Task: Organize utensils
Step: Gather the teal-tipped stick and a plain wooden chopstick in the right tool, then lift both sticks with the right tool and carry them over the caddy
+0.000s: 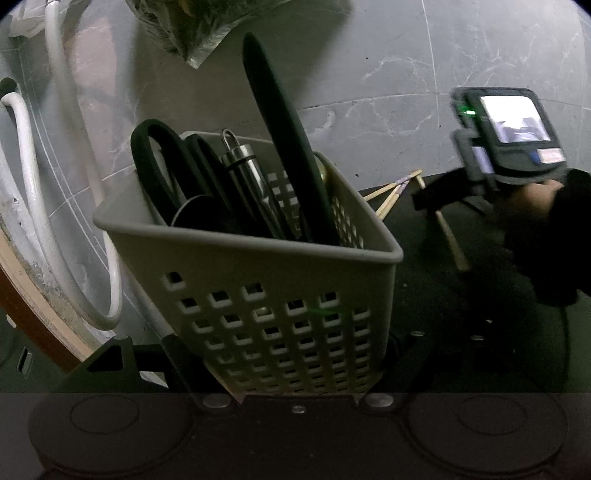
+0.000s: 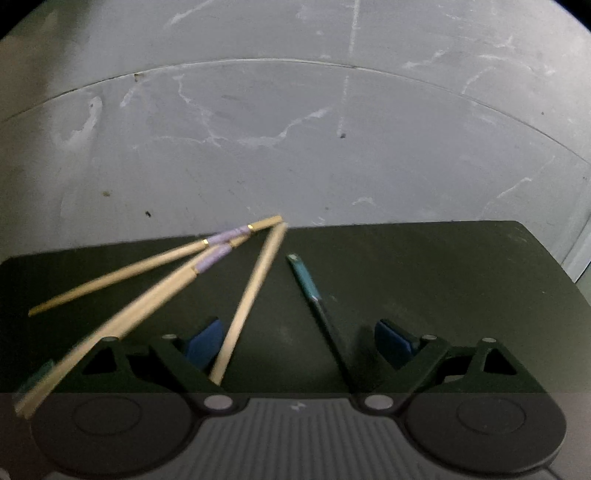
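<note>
A grey perforated basket (image 1: 266,325) fills the left wrist view, and my left gripper (image 1: 273,343) is shut on its lower walls. In it stand black-handled scissors (image 1: 159,173), a steel tool (image 1: 243,166) and a long black handle (image 1: 284,140). In the right wrist view my right gripper (image 2: 299,339) is open low over a dark mat (image 2: 443,277). A plain wooden chopstick (image 2: 251,295) and a dark teal-ended chopstick (image 2: 314,291) lie between its blue pads (image 2: 205,343), touching neither. Two purple-banded chopsticks (image 2: 147,273) lie to the left.
A grey marbled wall (image 2: 295,129) rises right behind the mat. White hoses (image 1: 33,192) hang left of the basket, and a clear bag of greens (image 1: 199,26) hangs above it. A hand in a black sleeve (image 1: 546,236) holds the right device at the right.
</note>
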{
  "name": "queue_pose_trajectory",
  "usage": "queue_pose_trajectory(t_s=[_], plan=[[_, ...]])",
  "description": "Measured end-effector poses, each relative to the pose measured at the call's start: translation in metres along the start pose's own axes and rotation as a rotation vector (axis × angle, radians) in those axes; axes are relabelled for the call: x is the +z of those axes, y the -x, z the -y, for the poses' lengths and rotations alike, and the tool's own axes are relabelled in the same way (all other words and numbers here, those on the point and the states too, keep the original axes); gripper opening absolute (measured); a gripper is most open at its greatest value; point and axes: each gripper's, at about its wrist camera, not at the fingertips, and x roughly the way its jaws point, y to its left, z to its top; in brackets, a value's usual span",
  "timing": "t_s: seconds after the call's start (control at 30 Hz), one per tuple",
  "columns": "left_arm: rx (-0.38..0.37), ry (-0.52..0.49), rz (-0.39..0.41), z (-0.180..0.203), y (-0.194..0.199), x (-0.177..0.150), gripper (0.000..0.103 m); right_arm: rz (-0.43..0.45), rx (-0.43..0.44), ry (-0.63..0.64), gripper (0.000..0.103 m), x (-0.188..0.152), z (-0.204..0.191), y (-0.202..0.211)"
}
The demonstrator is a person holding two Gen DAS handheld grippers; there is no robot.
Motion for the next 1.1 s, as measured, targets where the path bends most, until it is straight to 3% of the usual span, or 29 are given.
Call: queue_pose_trajectory(t_s=[0.07,0.2,0.3,0.43,0.47,0.6,0.67,0.83,0.9,0.93,1.1], plan=[[0.002,0.0,0.001,0.0,0.0,0.0,0.082,-0.007,0.04,0.008,0.081,-0.004,0.011,0.002],[0.005,0.0,0.002,0.001,0.0,-0.001,0.082,-0.064,0.121,0.015,0.072,-0.002,0.03,0.004],[0.006,0.0,0.005,0.002,0.0,-0.002,0.082,-0.088,0.151,0.033,0.053,0.001,0.041,0.005],[0.007,0.002,0.008,0.002,0.0,-0.002,0.082,-0.112,0.189,0.069,0.02,0.003,0.049,0.015],[0.007,0.002,0.009,0.002,0.0,-0.002,0.082,-0.123,0.204,0.083,0.016,0.003,0.051,0.016],[0.007,0.003,0.01,0.002,0.0,-0.003,0.082,-0.17,0.244,0.146,0.017,0.012,0.052,0.013],[0.007,0.003,0.01,0.002,0.001,-0.003,0.082,-0.2,0.274,0.144,0.025,0.021,0.053,0.008],[0.007,0.004,0.011,0.002,0.001,-0.003,0.082,-0.253,0.292,0.194,0.026,0.04,0.043,-0.007],[0.007,0.007,0.011,0.002,0.0,-0.003,0.082,-0.276,0.285,0.22,0.022,0.046,0.039,-0.01],[0.007,0.008,0.012,0.002,0.001,-0.003,0.082,-0.284,0.282,0.23,0.014,0.048,0.037,-0.011],[0.0,0.014,0.016,0.001,0.0,-0.003,0.081,-0.283,0.302,0.222,0.012,0.047,0.04,-0.014]])
